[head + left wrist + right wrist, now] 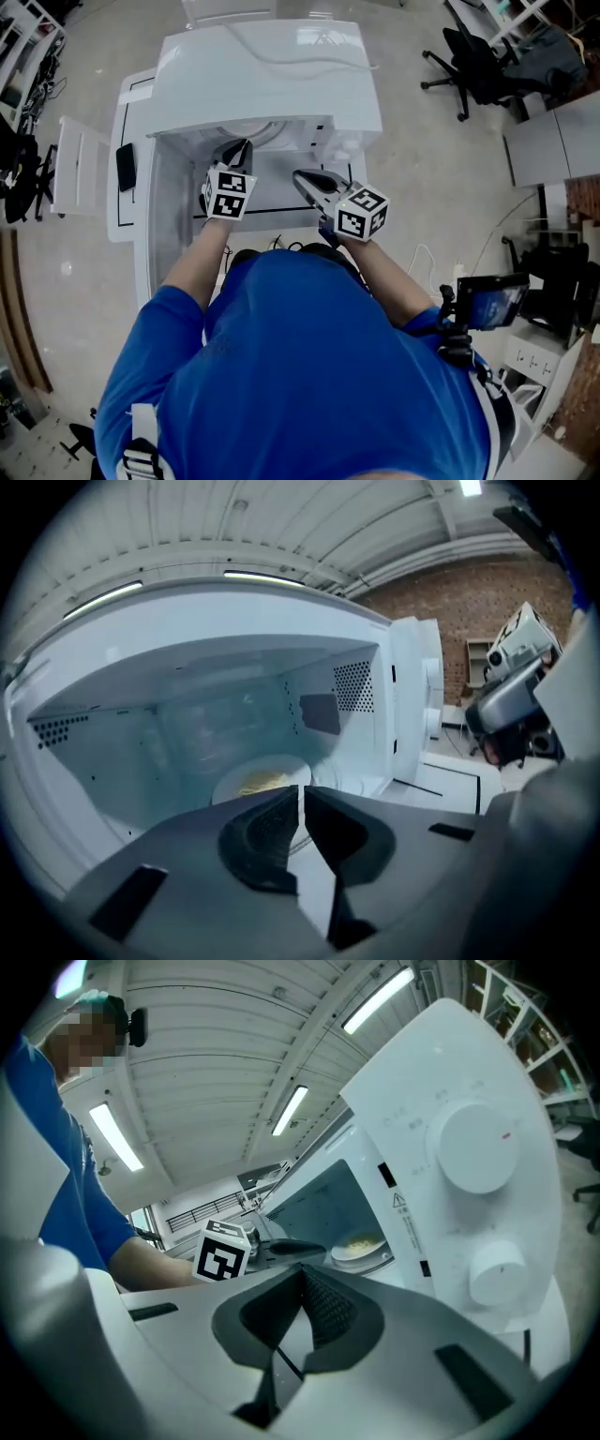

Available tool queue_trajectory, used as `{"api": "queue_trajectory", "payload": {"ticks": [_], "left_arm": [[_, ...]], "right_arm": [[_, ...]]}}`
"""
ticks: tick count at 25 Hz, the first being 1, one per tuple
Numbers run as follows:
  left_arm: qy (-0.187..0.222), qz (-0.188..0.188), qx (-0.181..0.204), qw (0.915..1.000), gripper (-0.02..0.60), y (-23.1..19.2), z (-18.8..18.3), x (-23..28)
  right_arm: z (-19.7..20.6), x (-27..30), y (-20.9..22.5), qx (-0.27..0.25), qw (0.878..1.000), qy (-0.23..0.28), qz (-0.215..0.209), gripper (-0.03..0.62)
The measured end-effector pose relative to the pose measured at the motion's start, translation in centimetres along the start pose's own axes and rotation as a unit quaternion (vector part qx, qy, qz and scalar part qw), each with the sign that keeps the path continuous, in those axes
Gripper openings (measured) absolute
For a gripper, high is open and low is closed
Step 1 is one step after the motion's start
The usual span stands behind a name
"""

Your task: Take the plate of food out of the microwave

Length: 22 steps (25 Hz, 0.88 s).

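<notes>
1. The step in hand looks like the approach. Both grippers sit in front of the open microwave (272, 75) and nothing is gripped yet
2. The right gripper (302, 1274) is nearest the person, off to the side by the dials (478, 1147) and outside the cavity. Its fingers are pressed together, hold nothing and touch nothing
3. The left gripper (302, 794) sits at the mouth of the cavity, pointing in and slightly down. Its fingers are closed to a hairline slit with nothing between them, and they are clear of the floor and walls of the microwave
4. The plate (261, 778) lies further in on the floor of the cavity, towards the back. It carries a small pale-yellow heap of food (262, 782) and is well apart from both grippers
5. Next, I judge, the left fingers must spread before going deeper, since closed as they are they cannot take the rim
6. They then need to go in low, one finger over the near rim and one under it, and close firmly
7. The plate should come out level and straight so the food does not slide. The right gripper could steady the other edge once the plate clears the mouth
</notes>
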<state>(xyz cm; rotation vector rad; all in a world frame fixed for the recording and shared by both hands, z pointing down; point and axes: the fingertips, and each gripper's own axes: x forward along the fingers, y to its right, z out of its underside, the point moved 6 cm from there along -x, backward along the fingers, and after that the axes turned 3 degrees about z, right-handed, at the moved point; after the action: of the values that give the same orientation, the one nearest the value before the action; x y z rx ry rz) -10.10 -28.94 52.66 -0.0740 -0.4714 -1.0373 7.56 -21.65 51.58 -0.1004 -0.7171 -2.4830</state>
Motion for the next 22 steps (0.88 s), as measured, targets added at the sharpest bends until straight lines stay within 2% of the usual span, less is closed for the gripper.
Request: {"api": "queue_trajectory", "payload": {"ticks": [4, 9, 15, 22], "left_arm": [[-0.043, 0.008, 0.061, 0.9972, 0.019, -0.1, 0.5, 1.6], [-0.081, 0.013, 0.141, 0.9867, 0.093, -0.2, 0.7, 3.1], [-0.121, 0.027, 0.243, 0.9620, 0.097, 0.3, 0.6, 4.3], [-0.146, 0.034, 0.319, 0.9358, 0.097, 0.6, 1.1, 5.5]], "right_arm": [[-0.5, 0.1, 0.6, -0.001, 1.000, -0.008, -0.009, -0.002], [-1.1, 0.0, 1.2, -0.002, 1.000, -0.011, -0.018, -0.002], [-1.6, -0.1, 1.5, -0.004, 1.000, -0.012, -0.024, -0.002], [-1.7, -0.6, 1.9, -0.001, 1.000, -0.009, -0.023, -0.002]]}}
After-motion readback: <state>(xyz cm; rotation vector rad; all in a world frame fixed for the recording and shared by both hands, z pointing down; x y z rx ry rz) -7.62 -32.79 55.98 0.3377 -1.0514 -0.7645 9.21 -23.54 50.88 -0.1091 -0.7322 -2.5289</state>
